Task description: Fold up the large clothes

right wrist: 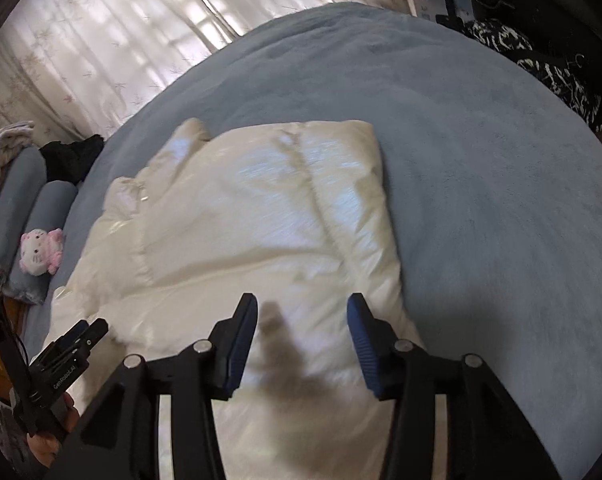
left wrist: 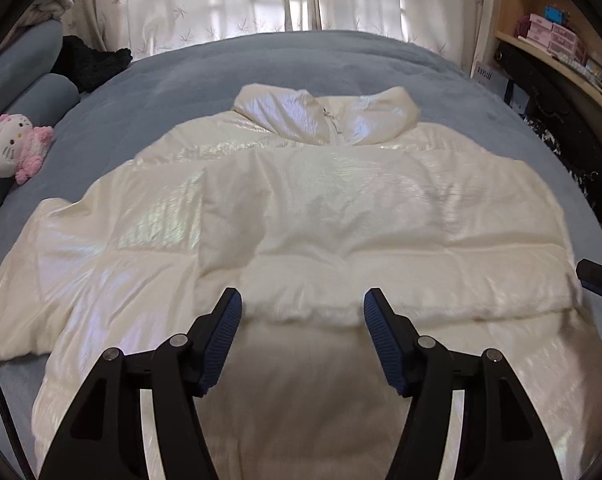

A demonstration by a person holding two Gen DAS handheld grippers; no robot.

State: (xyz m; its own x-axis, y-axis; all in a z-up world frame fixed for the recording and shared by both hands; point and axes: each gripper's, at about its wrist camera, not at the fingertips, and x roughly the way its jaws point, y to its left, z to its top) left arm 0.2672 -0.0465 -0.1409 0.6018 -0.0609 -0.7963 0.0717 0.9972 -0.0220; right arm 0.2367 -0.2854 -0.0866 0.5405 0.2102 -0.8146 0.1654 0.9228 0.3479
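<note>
A shiny white puffer jacket lies spread front up on the blue bed, its collar towards the curtains. One sleeve lies folded across its front; the other sleeve stretches out to the left. My left gripper hovers open over the jacket's lower middle, with nothing between its fingers. My right gripper is open above the jacket near its right edge and holds nothing. Each gripper shows at the border of the other's view: the right gripper, the left gripper.
A white and pink plush toy and blue pillows line the bed's left side, beside a black garment. Shelves and dark patterned clothes stand at the right. Bare blue bedding lies right of the jacket.
</note>
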